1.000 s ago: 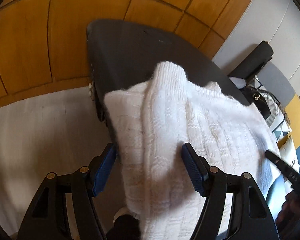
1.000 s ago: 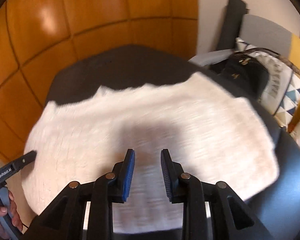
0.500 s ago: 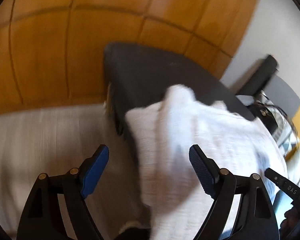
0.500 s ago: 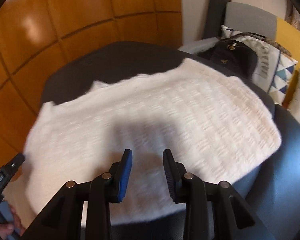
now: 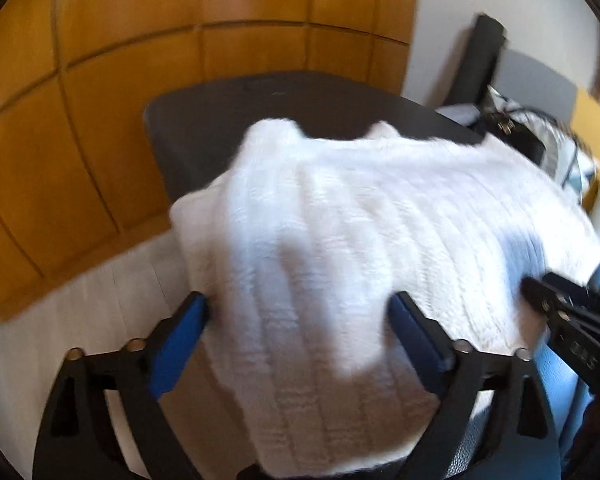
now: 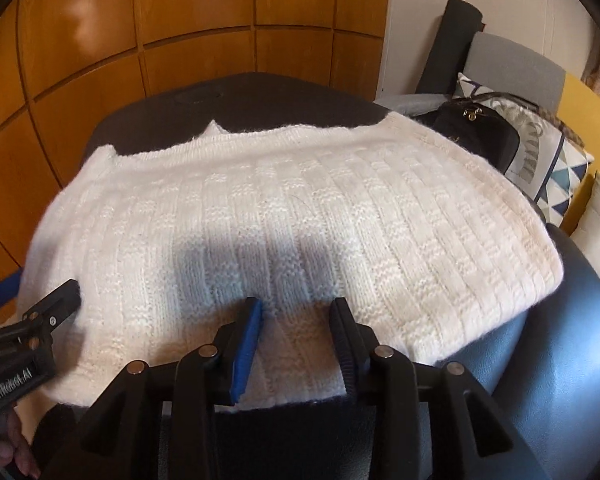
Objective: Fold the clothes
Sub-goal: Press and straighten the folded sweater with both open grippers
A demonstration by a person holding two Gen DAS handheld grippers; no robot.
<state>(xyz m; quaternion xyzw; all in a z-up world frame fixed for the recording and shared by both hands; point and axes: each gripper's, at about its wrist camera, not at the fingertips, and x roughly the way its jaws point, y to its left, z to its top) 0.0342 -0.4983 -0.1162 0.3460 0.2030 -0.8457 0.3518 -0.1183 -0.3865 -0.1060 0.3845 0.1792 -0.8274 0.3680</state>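
A white ribbed knit sweater lies folded and flat on a dark rounded table. Its left end hangs over the table's edge. My left gripper hovers at that left end, jaws wide and still opening; the fabric lies between the blue pads without being squeezed. My right gripper sits over the sweater's near edge, jaws opening, with a small ridge of knit in the gap and no pinch. In the right wrist view a left gripper finger shows at the lower left.
Orange wood panelling stands behind the table. A black bag, patterned cushions and a grey chair back crowd the right. A blue padded surface lies at the near right. Pale floor lies to the left.
The left jaws have spread wider and the left view has swung to the right across the sweater. The right jaws have parted somewhat, and that gripper has sunk toward the near edge.
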